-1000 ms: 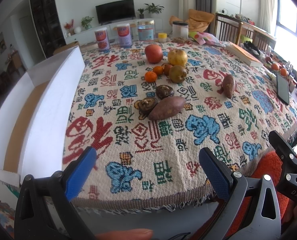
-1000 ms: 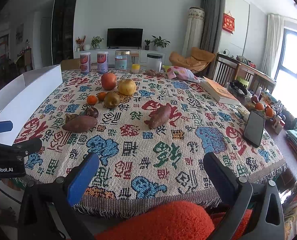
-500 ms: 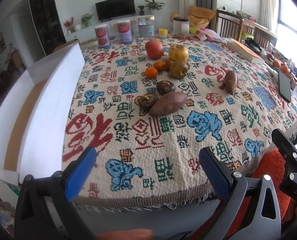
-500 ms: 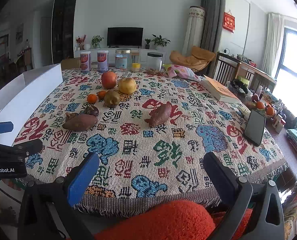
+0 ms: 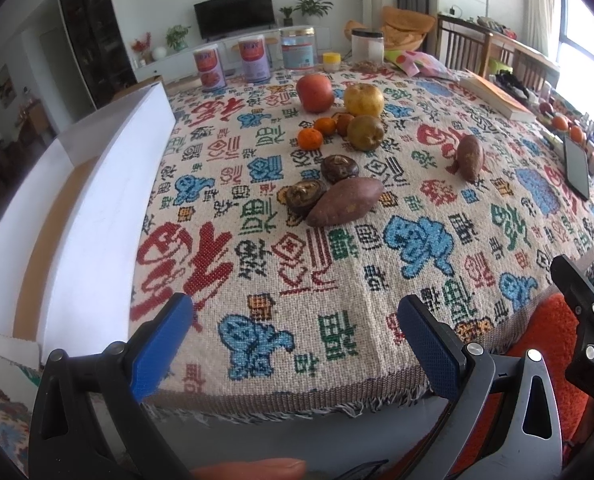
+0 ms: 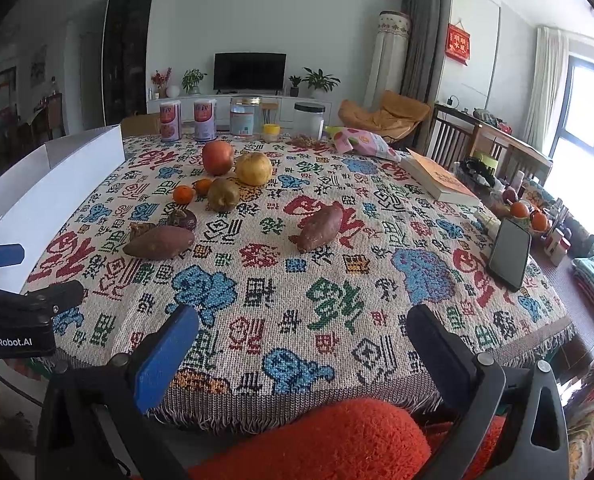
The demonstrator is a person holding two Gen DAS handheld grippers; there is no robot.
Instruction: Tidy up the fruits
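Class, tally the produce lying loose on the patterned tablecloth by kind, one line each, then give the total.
Sweet potatoes: 2
Dark brown round pieces: 2
Small oranges: 2
Red apple: 1
Yellow pear: 1
Green-brown pear: 1
Total: 9, possibly more hidden behind the pears.

Both grippers were black plastic frames with triangular cutouts, silver screws and blue textured pads (image 5: 427, 344). The left gripper (image 6: 5, 280), at 9 o'clock in the right view, carried white "GenRobot.AI" lettering. Fuzzy orange clothing (image 6: 321, 440) showed at 6 o'clock.
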